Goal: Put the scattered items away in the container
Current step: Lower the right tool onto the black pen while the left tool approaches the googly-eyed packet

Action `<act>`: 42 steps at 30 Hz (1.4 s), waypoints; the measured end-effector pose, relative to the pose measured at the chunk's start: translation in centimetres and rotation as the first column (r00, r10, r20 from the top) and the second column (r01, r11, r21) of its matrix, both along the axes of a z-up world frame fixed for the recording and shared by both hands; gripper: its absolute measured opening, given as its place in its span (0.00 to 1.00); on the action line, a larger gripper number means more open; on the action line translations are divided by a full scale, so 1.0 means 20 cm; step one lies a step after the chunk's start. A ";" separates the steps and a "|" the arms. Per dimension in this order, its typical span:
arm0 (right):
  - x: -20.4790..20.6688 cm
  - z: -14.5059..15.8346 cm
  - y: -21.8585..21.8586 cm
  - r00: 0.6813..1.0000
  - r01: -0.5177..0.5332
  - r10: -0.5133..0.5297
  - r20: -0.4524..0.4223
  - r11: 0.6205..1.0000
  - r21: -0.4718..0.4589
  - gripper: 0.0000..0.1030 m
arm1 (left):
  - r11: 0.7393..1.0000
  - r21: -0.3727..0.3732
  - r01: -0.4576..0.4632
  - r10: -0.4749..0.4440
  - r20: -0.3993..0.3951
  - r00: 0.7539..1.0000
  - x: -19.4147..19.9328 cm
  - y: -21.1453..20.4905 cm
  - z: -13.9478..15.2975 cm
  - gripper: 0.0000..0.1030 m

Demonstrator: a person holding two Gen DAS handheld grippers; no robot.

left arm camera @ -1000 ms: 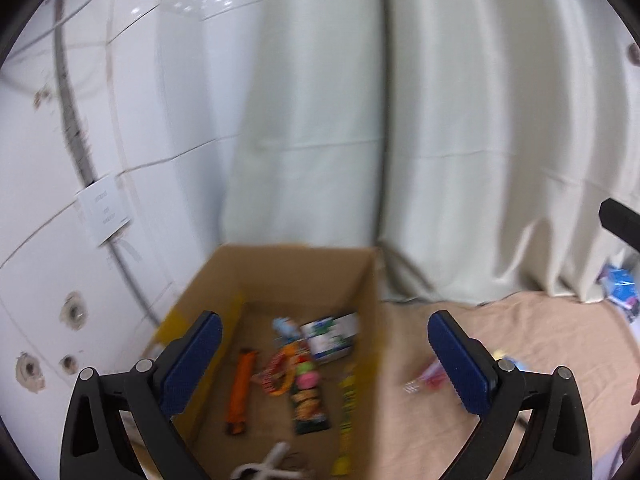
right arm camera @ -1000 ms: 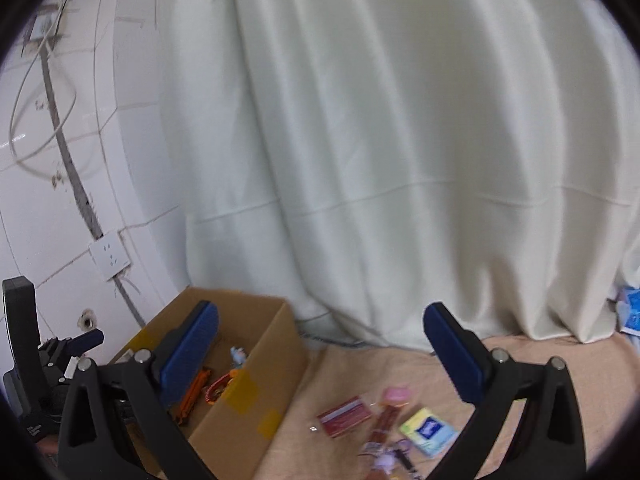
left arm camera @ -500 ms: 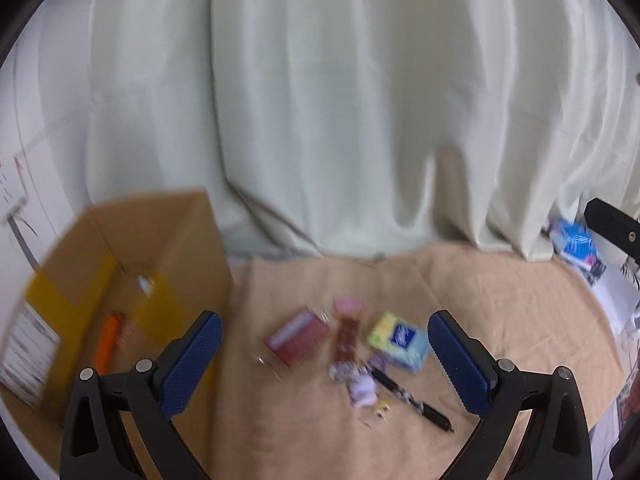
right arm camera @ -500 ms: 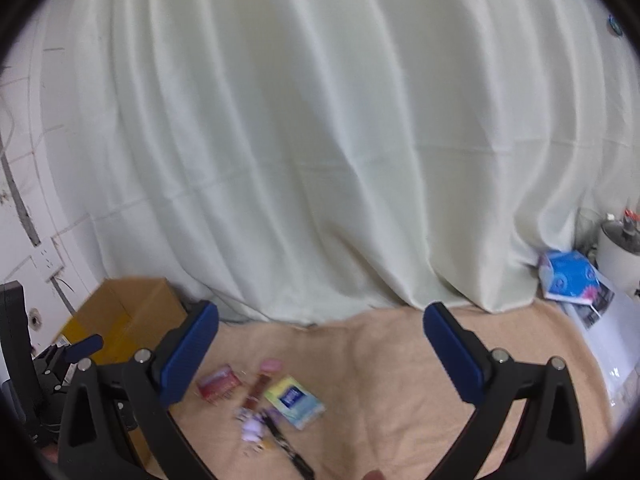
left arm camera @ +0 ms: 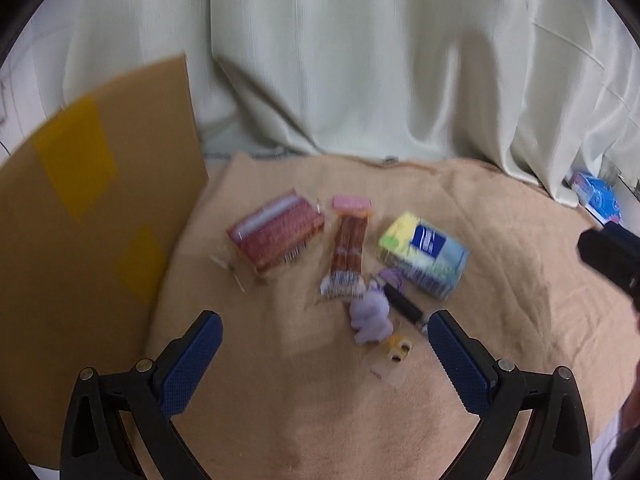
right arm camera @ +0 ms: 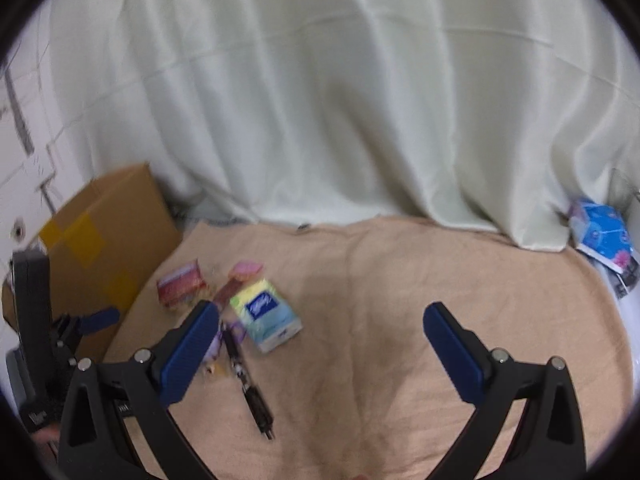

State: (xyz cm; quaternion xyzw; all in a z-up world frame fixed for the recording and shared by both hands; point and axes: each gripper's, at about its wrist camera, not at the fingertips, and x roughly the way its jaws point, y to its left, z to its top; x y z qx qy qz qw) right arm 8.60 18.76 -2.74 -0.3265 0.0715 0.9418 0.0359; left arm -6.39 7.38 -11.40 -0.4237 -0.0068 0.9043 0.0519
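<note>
We hold the left gripper (left arm camera: 324, 354) and right gripper (right arm camera: 320, 344) with jaws apart, empty; scattered items, including the tissue pack (left arm camera: 424, 254), lie mid-frame; the cardboard box (left arm camera: 92, 208) stands left.

Each hand-held gripper (left arm camera: 324, 354) (right arm camera: 320, 340) has a black forked frame at the bottom of the frame, silver screws, and two blue ribbed pads (left arm camera: 192, 364).

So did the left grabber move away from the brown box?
Yes. The left gripper swung right: a second ago it looked down into the cardboard box; now the box sits at the view's left edge and the tissue pack lies ahead.
</note>
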 end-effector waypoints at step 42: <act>-0.02 -0.27 -0.08 0.946 -0.281 0.286 0.152 0.958 -0.055 0.16 | 0.981 0.066 0.182 -0.186 0.063 0.981 -0.05 0.11 -0.22 1.00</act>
